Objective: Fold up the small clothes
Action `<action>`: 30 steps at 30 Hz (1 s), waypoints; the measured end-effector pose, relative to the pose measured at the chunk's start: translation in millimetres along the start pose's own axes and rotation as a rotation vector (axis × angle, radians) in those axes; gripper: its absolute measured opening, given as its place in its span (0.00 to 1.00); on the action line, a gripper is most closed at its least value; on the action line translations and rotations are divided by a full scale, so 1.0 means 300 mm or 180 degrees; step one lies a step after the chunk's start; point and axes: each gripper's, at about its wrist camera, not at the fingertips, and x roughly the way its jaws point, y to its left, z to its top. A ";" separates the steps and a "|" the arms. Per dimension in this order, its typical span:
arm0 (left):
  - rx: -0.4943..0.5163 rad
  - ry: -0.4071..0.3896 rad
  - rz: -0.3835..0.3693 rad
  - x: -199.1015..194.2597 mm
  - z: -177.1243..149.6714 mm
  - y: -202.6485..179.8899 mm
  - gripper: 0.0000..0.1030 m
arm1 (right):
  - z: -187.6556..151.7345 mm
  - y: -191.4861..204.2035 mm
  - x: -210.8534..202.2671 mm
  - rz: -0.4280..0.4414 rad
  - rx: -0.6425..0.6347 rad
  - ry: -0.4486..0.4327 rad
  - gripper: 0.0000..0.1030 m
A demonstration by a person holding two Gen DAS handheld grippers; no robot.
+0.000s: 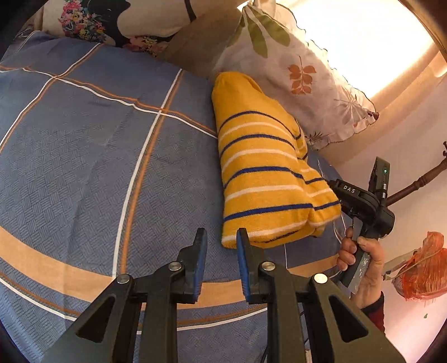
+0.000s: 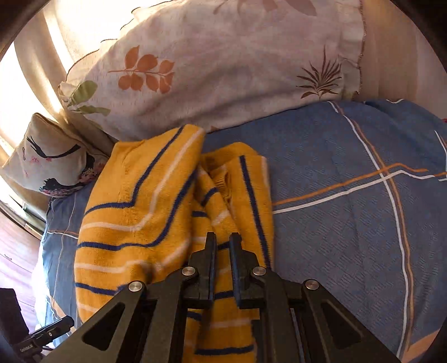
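One yellow striped sweater (image 1: 265, 167) lies folded lengthwise into a long bundle on a blue plaid bedspread (image 1: 92, 156), its far end close to a leaf-print pillow (image 1: 304, 81) propped against the headboard side. From the right wrist view the garment (image 2: 156, 212) shows two folded flaps meeting along a middle seam, with a rumpled ridge of knit directly ahead of the right gripper (image 2: 223, 240).

The right gripper's fingers stand nearly together with a narrow gap, hovering over or resting on that ridge; whether any cloth is pinched between them cannot be told. From the left wrist view the same tool (image 1: 360, 201) sits at the sweater's near right corner, held by the person's right hand (image 1: 360, 262). The left gripper (image 1: 222, 237) has its fingers spread, holding nothing, and is poised just beside the bundle's near left corner, the right-side finger crossing the hem in this view.

The step in hand appears to be a crosswise fold or a final tidy. Done well, it likely calls for both tools to take the near hem at matching corners, gathering all layers so the flaps do not slide apart, then carrying the edge evenly toward the far end and smoothing the rumpled ridge.

A floral cushion (image 1: 92, 22) lies at the bedspread's far side.
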 end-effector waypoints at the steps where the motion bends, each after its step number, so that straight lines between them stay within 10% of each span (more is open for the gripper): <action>1: 0.0008 0.0004 0.0019 0.015 0.008 -0.012 0.20 | 0.003 -0.016 -0.020 -0.0029 0.0025 -0.0056 0.11; 3: 0.0001 0.0016 0.0034 0.033 0.005 -0.029 0.23 | 0.010 -0.038 -0.069 0.0102 0.0058 -0.0175 0.13; 8: -0.0051 0.0049 0.0015 0.071 -0.005 -0.052 0.23 | 0.009 -0.015 -0.123 0.0625 0.0072 -0.0230 0.64; 12: -0.0038 0.0033 0.0021 0.073 -0.016 -0.080 0.25 | -0.016 0.071 -0.018 0.0597 -0.0108 0.0105 0.63; 14: 0.0005 0.0007 0.0041 0.060 -0.014 -0.094 0.27 | -0.041 0.112 0.023 0.0658 -0.0224 0.0188 0.21; 20: 0.0076 -0.0184 0.0124 0.027 0.048 -0.108 0.43 | -0.067 0.040 -0.051 0.0599 -0.0154 -0.0082 0.01; 25: 0.0040 -0.0122 0.0083 0.115 0.140 -0.102 0.47 | -0.066 -0.077 -0.070 0.0067 -0.0124 -0.0092 0.01; 28: 0.0016 -0.0067 0.0006 0.165 0.191 -0.085 0.48 | -0.075 -0.112 -0.079 0.0351 -0.0026 -0.0155 0.05; 30: -0.0020 -0.0009 -0.0065 0.196 0.222 -0.065 0.59 | -0.067 -0.119 -0.088 0.0482 0.0052 -0.0206 0.33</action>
